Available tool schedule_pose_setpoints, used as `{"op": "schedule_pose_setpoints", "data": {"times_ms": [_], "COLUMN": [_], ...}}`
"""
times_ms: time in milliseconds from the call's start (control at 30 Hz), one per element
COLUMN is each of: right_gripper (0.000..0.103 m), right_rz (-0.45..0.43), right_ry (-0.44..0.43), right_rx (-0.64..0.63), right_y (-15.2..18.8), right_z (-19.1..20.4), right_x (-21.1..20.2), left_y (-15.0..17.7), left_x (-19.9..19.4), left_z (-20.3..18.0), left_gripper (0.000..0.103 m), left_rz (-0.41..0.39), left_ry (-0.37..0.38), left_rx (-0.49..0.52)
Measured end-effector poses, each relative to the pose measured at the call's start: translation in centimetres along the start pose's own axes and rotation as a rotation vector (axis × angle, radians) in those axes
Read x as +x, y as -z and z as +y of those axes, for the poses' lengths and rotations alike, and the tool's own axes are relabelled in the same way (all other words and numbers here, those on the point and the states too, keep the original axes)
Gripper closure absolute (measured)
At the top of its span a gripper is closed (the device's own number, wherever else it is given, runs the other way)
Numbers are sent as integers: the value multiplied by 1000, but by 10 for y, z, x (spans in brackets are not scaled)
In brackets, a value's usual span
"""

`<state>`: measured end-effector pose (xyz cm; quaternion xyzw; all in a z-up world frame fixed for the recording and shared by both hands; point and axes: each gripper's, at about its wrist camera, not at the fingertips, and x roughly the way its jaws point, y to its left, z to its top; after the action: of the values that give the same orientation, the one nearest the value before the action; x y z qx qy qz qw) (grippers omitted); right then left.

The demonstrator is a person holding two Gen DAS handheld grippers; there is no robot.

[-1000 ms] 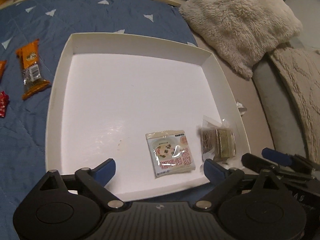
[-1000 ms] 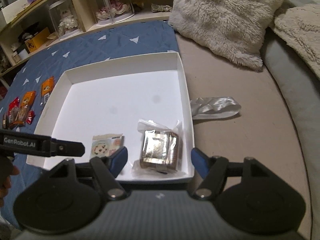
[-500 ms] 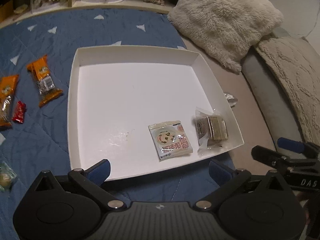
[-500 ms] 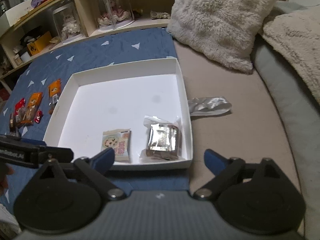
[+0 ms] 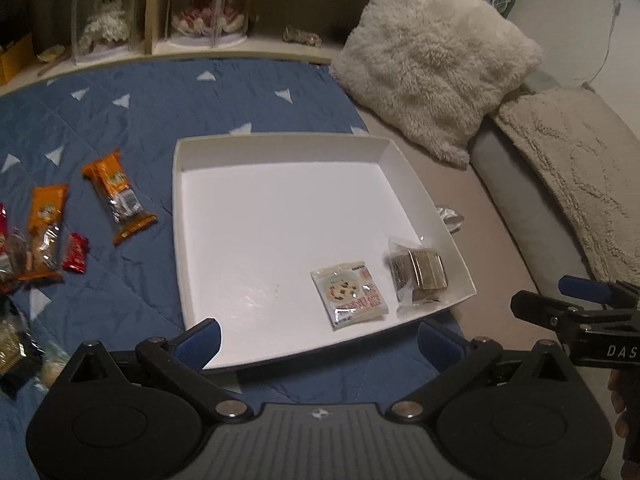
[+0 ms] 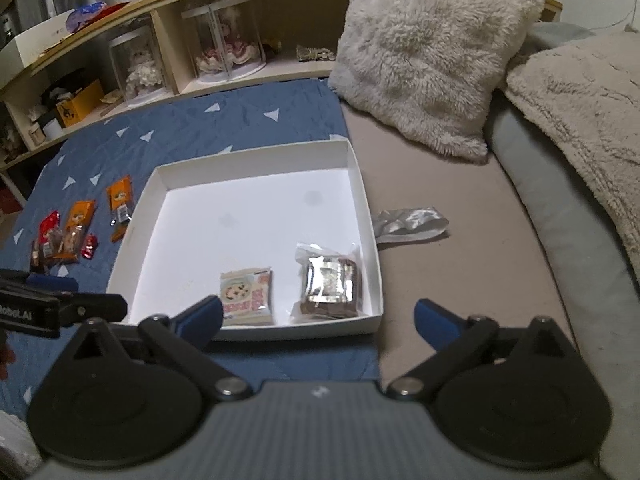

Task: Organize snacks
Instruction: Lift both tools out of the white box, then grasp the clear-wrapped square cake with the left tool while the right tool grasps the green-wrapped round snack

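A white shallow box [image 5: 280, 148] [image 6: 256, 162] lies on a blue quilt. In its near right corner lie a cookie packet [image 5: 349, 294] [image 6: 247, 296] and a clear-wrapped brown snack [image 5: 420, 274] [image 6: 329, 284]. Left of the box, loose snacks lie on the quilt: two orange packets [image 5: 118, 196] [image 6: 120, 202] and a small red one [image 5: 75, 253] [image 6: 89, 247]. My left gripper [image 5: 318, 342] is open and empty, just short of the box's near edge. My right gripper [image 6: 318, 318] is open and empty, near the box's near right corner.
A crumpled silver wrapper [image 6: 408, 222] [image 5: 450, 216] lies right of the box on the grey couch. Fluffy cushions [image 5: 436, 56] [image 6: 432, 52] sit behind and to the right. A shelf with glass domes [image 6: 224, 40] runs along the back. More snacks [image 5: 12, 348] lie at the far left.
Both grippers have pulled back and up from the box, staying open. The box now sits farther away and more loose snacks show at the left.
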<state>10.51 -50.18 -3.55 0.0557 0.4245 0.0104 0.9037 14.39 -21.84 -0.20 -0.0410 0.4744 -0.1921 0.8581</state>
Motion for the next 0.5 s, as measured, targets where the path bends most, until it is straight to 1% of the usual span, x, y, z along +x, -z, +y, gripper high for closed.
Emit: {"op": "schedule_pose_setpoints", "data": {"times_ms": [200,333,500], "right_gripper": [1,1,1], "right_rz": [-14,-19,-24], "right_ry": [-17,-39,-92], "right_rx": [-28,-30,-27], "right_y": [-7,-12,-20], "right_z": [23,44,78], "right_x": [-7,-2,6], "left_y": [1,1,-2], "left_x": [-21,-32,-51], "left_z": [31,62,106], "left_gripper": [0,0,0], "left_rz": [-34,-44,-67], "left_ry": [-26,-56,-104], "left_rx": [-8,-31,-62]}}
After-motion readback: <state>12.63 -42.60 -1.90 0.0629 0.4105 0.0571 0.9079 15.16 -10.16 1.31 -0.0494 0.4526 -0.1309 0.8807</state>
